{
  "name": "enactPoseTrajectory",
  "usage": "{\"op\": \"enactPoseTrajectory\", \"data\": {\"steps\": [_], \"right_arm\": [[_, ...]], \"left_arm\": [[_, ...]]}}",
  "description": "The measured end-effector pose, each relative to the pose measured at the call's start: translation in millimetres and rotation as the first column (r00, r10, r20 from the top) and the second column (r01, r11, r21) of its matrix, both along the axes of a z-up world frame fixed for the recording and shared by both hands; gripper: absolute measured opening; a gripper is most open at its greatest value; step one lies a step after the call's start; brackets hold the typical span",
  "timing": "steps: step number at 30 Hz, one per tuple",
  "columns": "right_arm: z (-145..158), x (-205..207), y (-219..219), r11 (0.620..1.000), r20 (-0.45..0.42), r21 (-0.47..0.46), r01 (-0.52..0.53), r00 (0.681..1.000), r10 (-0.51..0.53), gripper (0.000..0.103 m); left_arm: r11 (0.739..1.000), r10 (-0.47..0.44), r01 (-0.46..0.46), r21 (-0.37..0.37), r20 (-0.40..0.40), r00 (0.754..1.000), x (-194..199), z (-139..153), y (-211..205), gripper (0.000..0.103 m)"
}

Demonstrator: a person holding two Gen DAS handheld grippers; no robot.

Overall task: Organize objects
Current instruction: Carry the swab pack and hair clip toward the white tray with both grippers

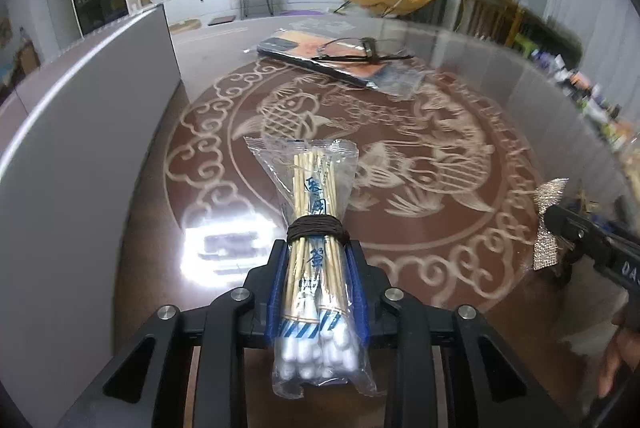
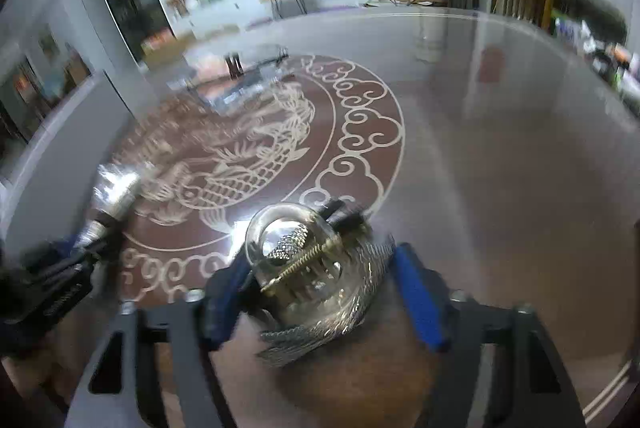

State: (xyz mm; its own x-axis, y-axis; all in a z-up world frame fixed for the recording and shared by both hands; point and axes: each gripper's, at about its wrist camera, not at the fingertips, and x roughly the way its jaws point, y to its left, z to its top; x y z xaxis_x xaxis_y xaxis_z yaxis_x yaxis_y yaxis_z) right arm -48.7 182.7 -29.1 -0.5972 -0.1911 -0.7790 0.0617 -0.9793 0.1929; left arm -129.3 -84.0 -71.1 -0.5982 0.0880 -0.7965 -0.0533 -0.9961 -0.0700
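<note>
The left gripper (image 1: 316, 260) is clamped on a bag of cotton swabs (image 1: 316, 252), which pokes forward over the glass table (image 1: 460, 100) with its fish pattern. The right gripper (image 2: 320, 268) has a glittery hair clip (image 2: 316, 268) between its blue fingers (image 2: 418, 302), but blur hides whether they press it. Glasses (image 1: 352, 50) lie on a packet (image 1: 320, 58) across the table.

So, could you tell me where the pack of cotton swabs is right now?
In the left wrist view, the pack of cotton swabs sits clamped between the left gripper, over the near edge of the table's fish pattern.
</note>
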Motion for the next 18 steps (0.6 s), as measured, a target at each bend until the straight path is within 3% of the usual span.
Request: {"op": "enactPoseTrajectory", "data": {"steps": [1, 9, 18], "right_arm": [[2.9, 5.6, 7.2, 1.000, -0.018, -0.027, -0.014, 1.000, 0.014, 0.054], [37.4, 46.7, 35.4, 0.988, -0.083, -0.084, -0.126, 0.989, 0.119, 0.052], [66.8, 54.8, -8.3, 0.962, -0.077, -0.123, -0.245, 0.969, 0.237, 0.052]], "left_arm": [[1.000, 0.002, -0.002, 0.026, -0.009, 1.000, 7.2, 0.9, -1.8, 0.029], [0.988, 0.006, 0.006, 0.152, -0.082, 0.997, 59.4, 23.2, -4.1, 0.028], [0.972, 0.025, 0.015, 0.235, -0.165, 0.986, 99.3, 87.2, -29.1, 0.028]]}}
